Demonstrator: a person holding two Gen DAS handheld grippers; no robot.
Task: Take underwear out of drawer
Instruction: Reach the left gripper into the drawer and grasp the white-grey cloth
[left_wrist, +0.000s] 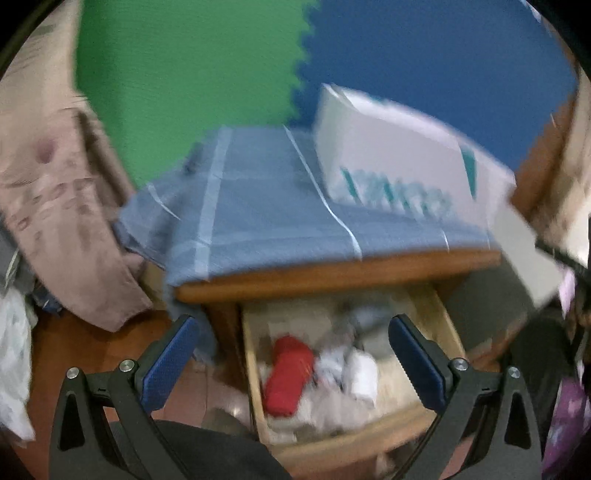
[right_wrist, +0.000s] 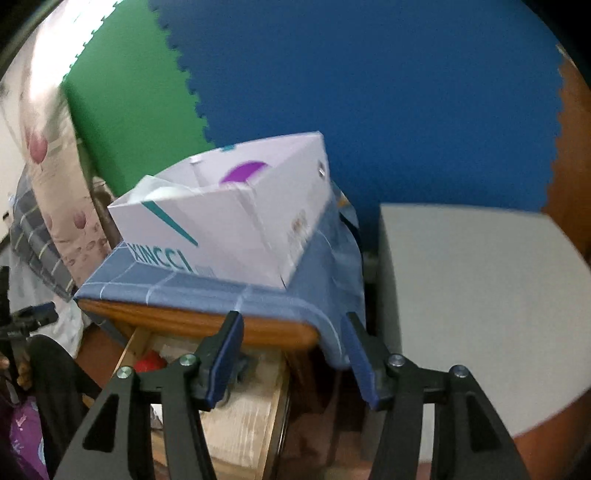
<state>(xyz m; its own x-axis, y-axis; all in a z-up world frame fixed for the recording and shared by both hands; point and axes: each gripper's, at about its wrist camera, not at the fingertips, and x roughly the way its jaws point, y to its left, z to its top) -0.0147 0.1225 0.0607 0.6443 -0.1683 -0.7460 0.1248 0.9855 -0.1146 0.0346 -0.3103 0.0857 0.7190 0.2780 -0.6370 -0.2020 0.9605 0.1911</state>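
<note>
The left gripper (left_wrist: 293, 330) hovered over the one pulled-out drawer (left_wrist: 439, 306), fingers spread and empty. Inside lay one red bundle (left_wrist: 286, 376) beside crumpled white underwear (left_wrist: 351, 371). The right gripper (right_wrist: 293, 332) was likewise released.

Left tool (left_wrist: 291, 332) gapes above open drawer (left_wrist: 255, 369) of crumpled underwear (left_wrist: 347, 373).

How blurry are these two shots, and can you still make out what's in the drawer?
Left wrist view: motion smear throughout; in the open drawer only a red bundle and pale cloth read. Right wrist view: the white box is smeared, and the drawer is mostly hidden. Both fisheye views bend edges.
</note>
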